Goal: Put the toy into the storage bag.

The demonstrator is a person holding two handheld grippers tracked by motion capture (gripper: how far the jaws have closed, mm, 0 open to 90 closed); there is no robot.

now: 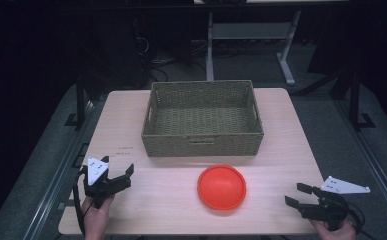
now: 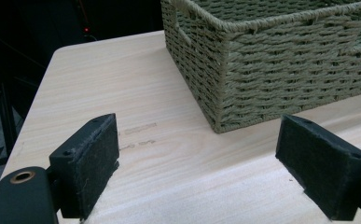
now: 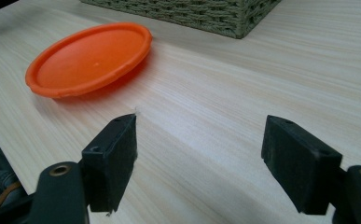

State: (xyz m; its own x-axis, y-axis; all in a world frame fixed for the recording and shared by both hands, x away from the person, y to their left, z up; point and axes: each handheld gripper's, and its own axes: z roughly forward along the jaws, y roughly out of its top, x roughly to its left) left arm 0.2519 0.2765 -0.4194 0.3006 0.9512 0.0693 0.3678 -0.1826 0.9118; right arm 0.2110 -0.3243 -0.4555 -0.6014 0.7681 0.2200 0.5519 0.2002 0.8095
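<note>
An orange plastic plate (image 1: pixel 221 186) lies flat on the light wood table (image 1: pixel 281 165), just in front of a woven green-grey basket (image 1: pixel 202 119) that looks empty. My left gripper (image 1: pixel 123 176) rests at the table's near left corner, jaws open with nothing between them; its own view looks past the open pads (image 2: pixel 89 163) at the basket's corner (image 2: pixel 220 84). My right gripper (image 1: pixel 297 195) sits at the near right corner, open and empty. In the right gripper view the plate (image 3: pixel 89 58) lies ahead to the left, well clear of the pads (image 3: pixel 115 158).
The basket (image 3: pixel 201 14) takes up the middle rear of the table. Bare tabletop (image 2: pixel 122 84) spreads left of the basket. A desk frame with white legs (image 1: pixel 286 60) and cables stand on the dark floor beyond the far edge.
</note>
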